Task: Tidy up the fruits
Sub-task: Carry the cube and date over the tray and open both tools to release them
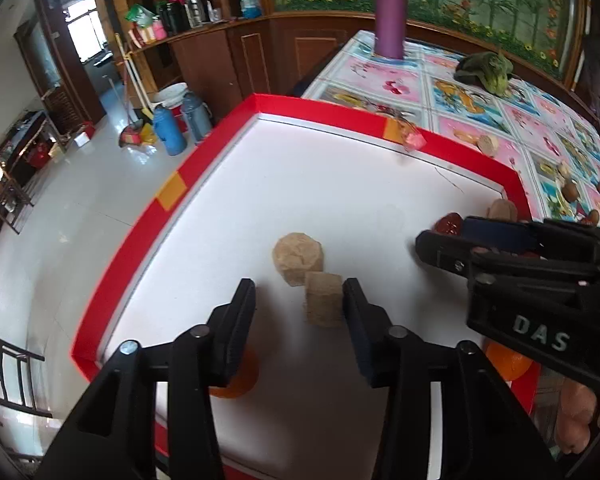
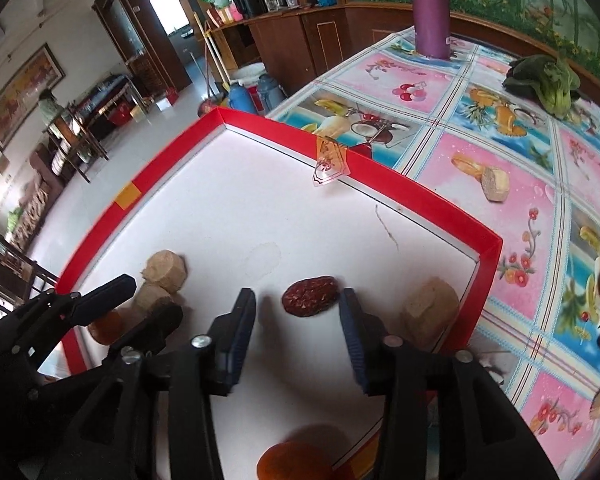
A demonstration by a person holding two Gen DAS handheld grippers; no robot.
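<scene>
Date (image 2: 310,296) between spread right tongs (image 2: 298,306) | left tongs (image 1: 300,300) spread, touching tan chunk (image 1: 324,300)

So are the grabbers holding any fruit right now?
No, nothing is held. The left gripper is open around a tan chunk, and the right gripper is open around the red date.

Glossy tablecloth (image 2: 500,136); matt white tray (image 2: 260,216); wrinkled date (image 2: 310,296).

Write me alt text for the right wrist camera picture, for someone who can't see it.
The open right gripper frames a dark red dried date lying on the white floor of a red-rimmed tray. Tan cut chunks lie at left near the open left gripper, another tan chunk at right, on a fruit-print tablecloth.
</scene>
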